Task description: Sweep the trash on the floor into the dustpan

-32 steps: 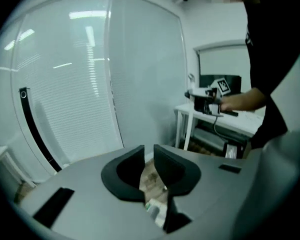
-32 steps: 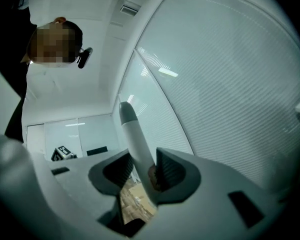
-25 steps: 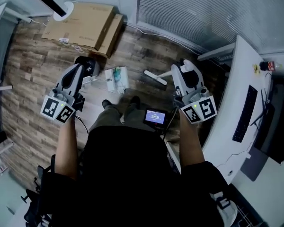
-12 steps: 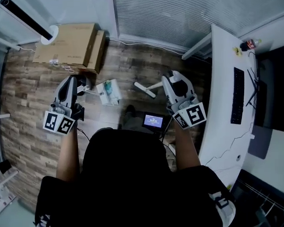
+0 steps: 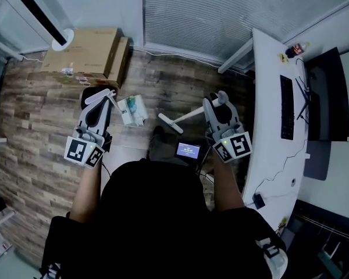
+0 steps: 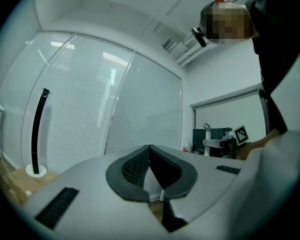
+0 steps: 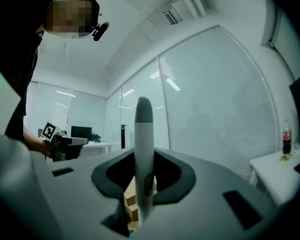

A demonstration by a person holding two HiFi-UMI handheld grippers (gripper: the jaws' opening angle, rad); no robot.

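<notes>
In the head view a white dustpan point(image 5: 132, 110) with pale bits of trash point(image 5: 135, 106) in it hangs on its thin handle from my left gripper point(image 5: 99, 97). That gripper point(image 6: 151, 169) is shut, with a sliver of the white handle point(image 6: 162, 195) pinched low between its pads. My right gripper point(image 5: 220, 99) is shut on the broom handle point(image 7: 143, 149), a white rod with a grey tip standing up between its jaws. The broom head point(image 5: 170, 122) lies low between the two grippers, right of the dustpan. Whether either tool touches the floor I cannot tell.
Cardboard boxes point(image 5: 87, 54) and a tower fan's base point(image 5: 63, 39) stand against the far wall under the blinds. A white desk point(image 5: 267, 127) with a keyboard point(image 5: 286, 106), monitor point(image 5: 323, 97) and bottle point(image 5: 295, 49) runs along the right. The floor is wood plank point(image 5: 41, 121).
Both grippers have travelled across the room, still shut on the dustpan and the broom. The desk now shows more fully on the right, and the boxes sit further up and left.
</notes>
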